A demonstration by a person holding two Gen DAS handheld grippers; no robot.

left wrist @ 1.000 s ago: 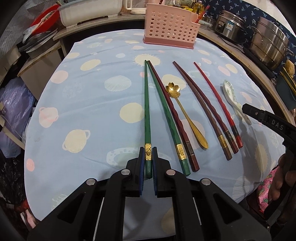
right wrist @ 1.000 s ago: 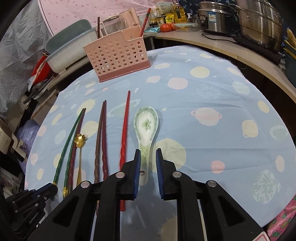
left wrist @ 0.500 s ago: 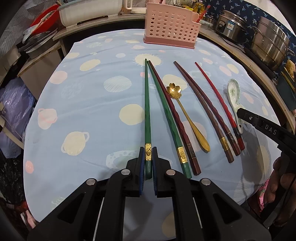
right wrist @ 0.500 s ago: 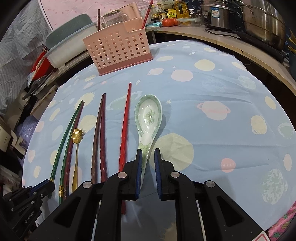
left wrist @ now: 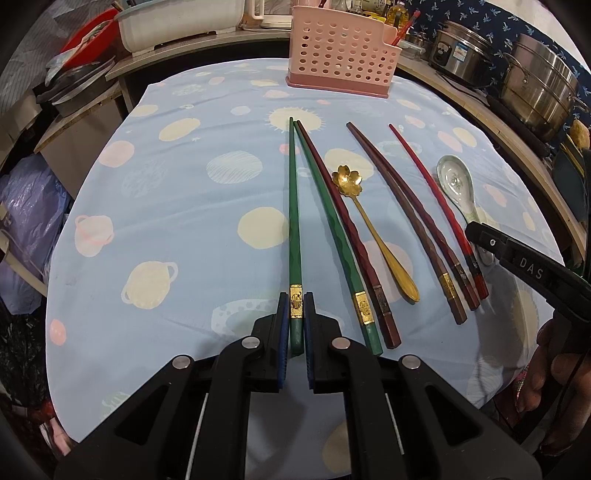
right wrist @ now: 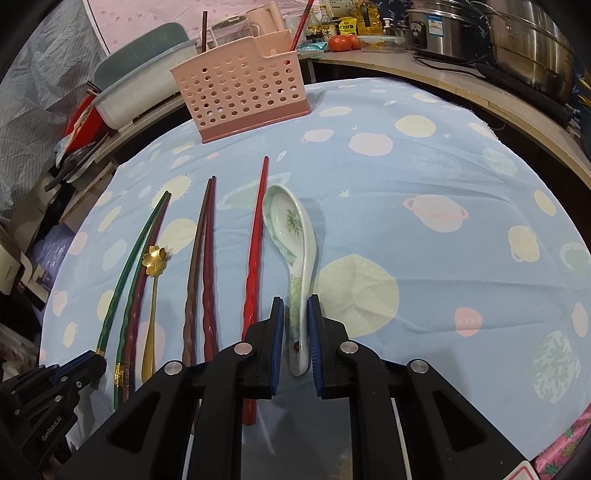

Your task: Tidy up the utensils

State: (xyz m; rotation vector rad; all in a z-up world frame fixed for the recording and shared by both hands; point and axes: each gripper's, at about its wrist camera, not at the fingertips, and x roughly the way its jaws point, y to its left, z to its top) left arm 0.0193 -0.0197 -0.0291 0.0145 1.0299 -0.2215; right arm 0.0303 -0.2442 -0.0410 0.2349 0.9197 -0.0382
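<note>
Utensils (left wrist: 373, 229) before basket (left wrist: 343, 51)

A bench (left wrist: 177, 236) is covered by a pale blue cloth printed with planets and suns. A curved wooden counter (right wrist: 461, 83) is seen from 12 to 3 o'clock, where stainless steel pots (right wrist: 532, 44) are set before a dark blue patterned wall (left wrist: 480, 18). At 10 o'clock a white plastic tub (left wrist: 177, 22) and stacked clutter are found; purple bags (left wrist: 26, 214) are piled at 9 o'clock.
</note>
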